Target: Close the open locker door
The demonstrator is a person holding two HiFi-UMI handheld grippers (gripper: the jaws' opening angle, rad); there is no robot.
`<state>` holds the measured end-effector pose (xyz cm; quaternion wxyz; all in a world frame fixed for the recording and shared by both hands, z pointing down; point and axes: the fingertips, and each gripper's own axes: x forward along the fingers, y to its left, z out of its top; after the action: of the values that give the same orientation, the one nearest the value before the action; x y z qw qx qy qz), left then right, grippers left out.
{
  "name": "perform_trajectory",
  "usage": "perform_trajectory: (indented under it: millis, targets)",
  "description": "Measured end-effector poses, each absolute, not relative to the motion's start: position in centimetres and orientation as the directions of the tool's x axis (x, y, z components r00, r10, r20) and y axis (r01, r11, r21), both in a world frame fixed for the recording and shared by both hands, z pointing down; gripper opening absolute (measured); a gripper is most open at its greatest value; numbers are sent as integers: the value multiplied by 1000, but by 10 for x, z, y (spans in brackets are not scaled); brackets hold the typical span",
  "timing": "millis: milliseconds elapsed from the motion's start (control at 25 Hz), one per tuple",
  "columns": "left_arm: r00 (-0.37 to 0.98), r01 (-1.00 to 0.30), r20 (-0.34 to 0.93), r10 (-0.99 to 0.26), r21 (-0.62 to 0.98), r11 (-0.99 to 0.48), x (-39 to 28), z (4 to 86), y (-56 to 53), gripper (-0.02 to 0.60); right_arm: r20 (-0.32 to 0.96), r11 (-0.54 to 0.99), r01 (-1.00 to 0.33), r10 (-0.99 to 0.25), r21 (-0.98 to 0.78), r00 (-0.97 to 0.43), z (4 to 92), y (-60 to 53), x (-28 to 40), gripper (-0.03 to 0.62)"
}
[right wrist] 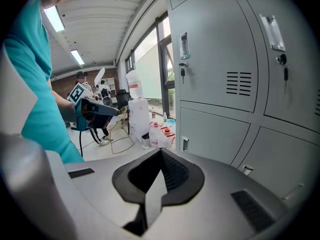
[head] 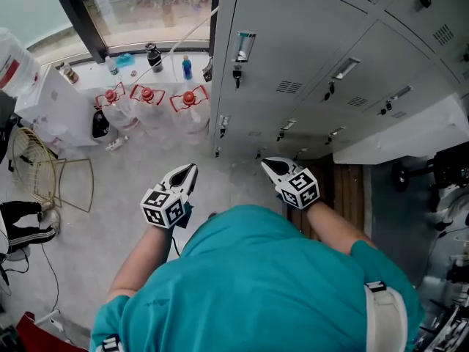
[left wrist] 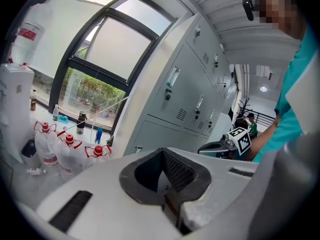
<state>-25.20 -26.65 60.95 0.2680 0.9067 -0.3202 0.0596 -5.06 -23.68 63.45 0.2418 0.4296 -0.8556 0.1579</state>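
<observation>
Closed and empty, the left gripper (head: 189,171) and the right gripper (head: 270,164) are held out side by side, well apart, in front of a person in a teal shirt (head: 256,284) who faces a bank of grey metal lockers (head: 293,42). Each gripper's own view shows its jaws pressed together with nothing between them. Both point forward and somewhat down toward the lower locker doors. Neither tool touches anything, so this looks like a carrying pose and the work seems not yet begun. The task's target appears to be the pale grey door panel (head: 410,134) swung out from the bank on the person's right, beyond the right gripper and well apart from it. Shut jaws would serve to push it home, and the right gripper is the nearer for that. Underfoot lies a pale speckled floor (head: 110,233). Farther off to the left, a gold wire frame (head: 44,171) stands on it. Clear plastic water bottles with red caps (head: 147,103) line the foot of the wall, and a dark-framed window (head: 146,6) looks onto greenery.
</observation>
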Motion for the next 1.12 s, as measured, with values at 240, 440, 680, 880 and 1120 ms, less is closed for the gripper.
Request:
perform_trajectory:
  millis: [240,440,680,880,1120]
  targets:
    - [782,-621,292,-550,425,-658,-227,602,-263,3,525,588,-805,-662,-80,-535,631,-237,-29,-2]
    - [785,-619,297,-544,413,-668,-200,598,-261,3,490,584,-805,-676,-100,-551,622,-236,-4,-2]
    - [783,-622,294,-548,378,-686,-162,587,-265,3,428,548,-824,-717,-143,-551,604,-238,45,-2]
    - [779,-627,283,-560,353,-694,-124,571,-268,3,391,530,-835,-744,-148,-542,584,-234,97,-2]
    - [790,-614,259,-556,333,-716,-61,555,-272,3,326,484,-856,-791,-183,-517,560,-233,166,-2]
